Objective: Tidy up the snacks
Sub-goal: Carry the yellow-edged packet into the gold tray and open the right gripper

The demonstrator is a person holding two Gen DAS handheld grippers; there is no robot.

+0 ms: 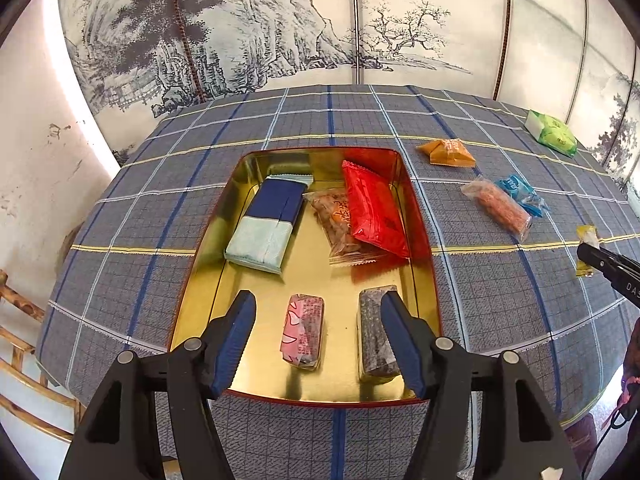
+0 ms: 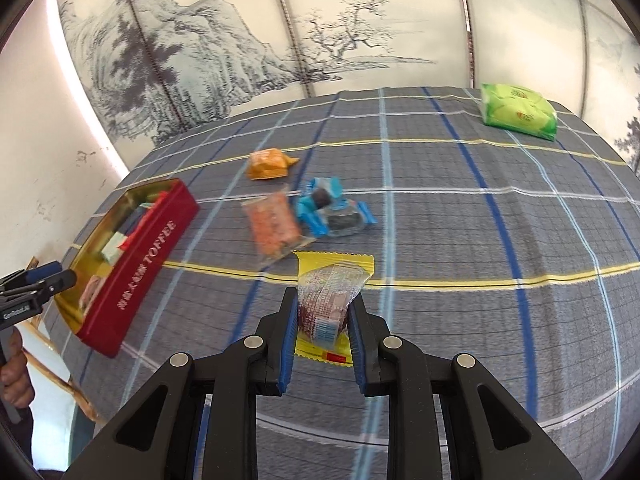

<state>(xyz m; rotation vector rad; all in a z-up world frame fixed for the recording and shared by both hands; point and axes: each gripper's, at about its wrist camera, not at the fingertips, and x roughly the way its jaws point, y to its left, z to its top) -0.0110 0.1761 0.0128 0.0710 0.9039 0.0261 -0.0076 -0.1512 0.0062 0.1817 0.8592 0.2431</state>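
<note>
A folding screen (image 1: 280, 32) painted with inky mountains and trees stands beyond the claw. Left of it, a scuffed white wall (image 1: 36, 168) and bamboo chair (image 1: 24, 344).

tablecloth (image 1: 160, 216): grey plaid, blue, white, yellow lines
tin (image 2: 136, 276): red outside, gold inside
packet beside tin (image 1: 447, 153): orange

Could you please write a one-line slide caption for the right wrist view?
Right gripper clamps a yellow-edged clear snack packet above the plaid tablecloth, red toffee tin at left.
</note>
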